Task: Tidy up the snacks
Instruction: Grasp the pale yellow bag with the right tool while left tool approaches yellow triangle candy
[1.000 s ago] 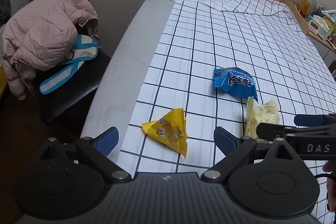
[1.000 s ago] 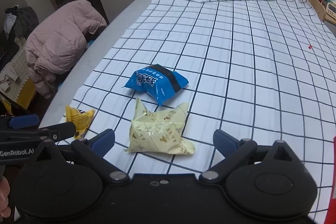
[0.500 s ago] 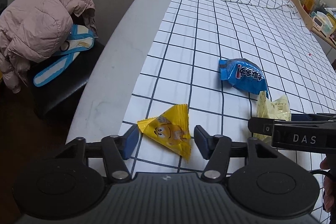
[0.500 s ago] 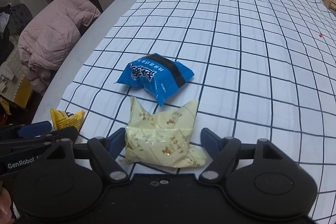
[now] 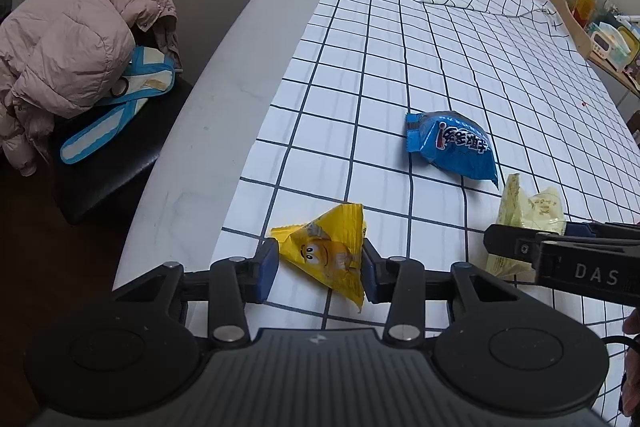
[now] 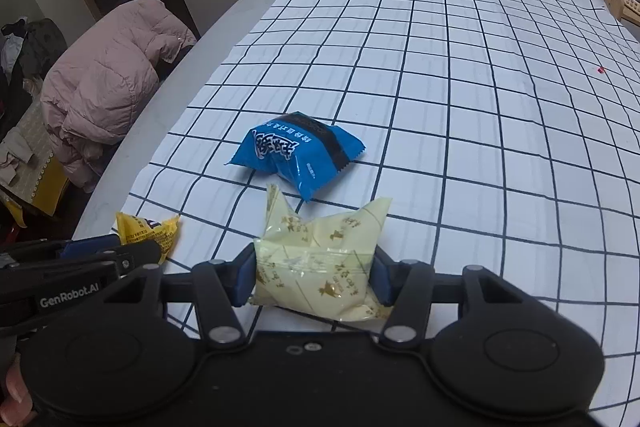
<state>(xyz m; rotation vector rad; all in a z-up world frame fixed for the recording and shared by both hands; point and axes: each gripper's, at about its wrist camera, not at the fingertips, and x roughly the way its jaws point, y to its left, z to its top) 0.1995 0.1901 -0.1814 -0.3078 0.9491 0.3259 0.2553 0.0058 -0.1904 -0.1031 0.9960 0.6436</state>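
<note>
Left tongs (image 5: 320, 269) just closing, pinching yellow pack (image 5: 326, 253); right tongs (image 6: 314, 281) just closing, pinching pale pack (image 6: 320, 263). Both packs on desk (image 5: 192, 163). Grasp step; next, probably a lift. Blue pack (image 6: 294, 153) untouched.

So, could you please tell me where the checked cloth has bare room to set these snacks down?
Bare patches: the wide stretch of checked cloth beyond the blue packet up to the folded cloth edge, and everything right of it. Crowded: the near left corner, where the yellow packet, pale packet and both claws sit.
</note>
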